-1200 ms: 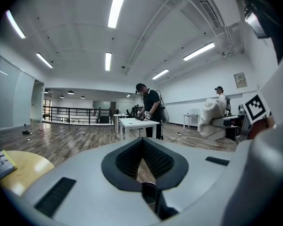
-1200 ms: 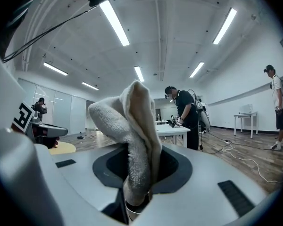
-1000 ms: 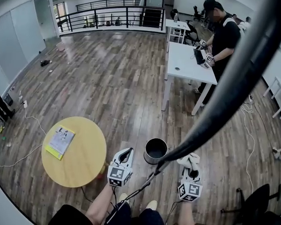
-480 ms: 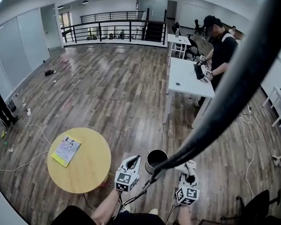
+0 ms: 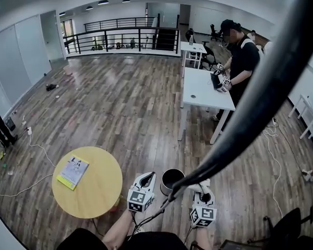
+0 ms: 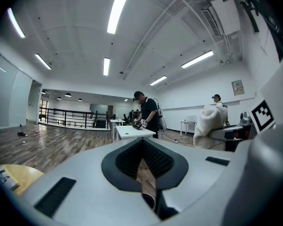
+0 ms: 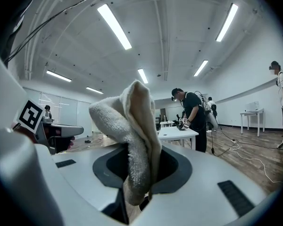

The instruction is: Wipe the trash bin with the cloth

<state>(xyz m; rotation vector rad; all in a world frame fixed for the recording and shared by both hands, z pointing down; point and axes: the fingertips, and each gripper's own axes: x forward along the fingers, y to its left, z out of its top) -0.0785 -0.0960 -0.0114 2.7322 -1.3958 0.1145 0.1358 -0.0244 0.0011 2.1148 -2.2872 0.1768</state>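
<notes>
The trash bin is a small dark round can with a metal rim, standing open on the wood floor just ahead of me. My left gripper hangs at the bin's left side, jaws shut with nothing in them; a sliver of the bin's rim shows through the slit of the left gripper. My right gripper is to the right of the bin and is shut on a white terry cloth. The cloth stands up folded out of the right gripper and hides much of what lies ahead.
A round yellow table with a booklet stands left of the bin. A thick black cable crosses the head view diagonally. Farther off, a person works at a white desk. Thin cables trail on the floor at both sides.
The head camera has tilted up, so the bin and table sit lower in view. Both grippers have drawn a little closer to the bin. The cloth stays gripped.
</notes>
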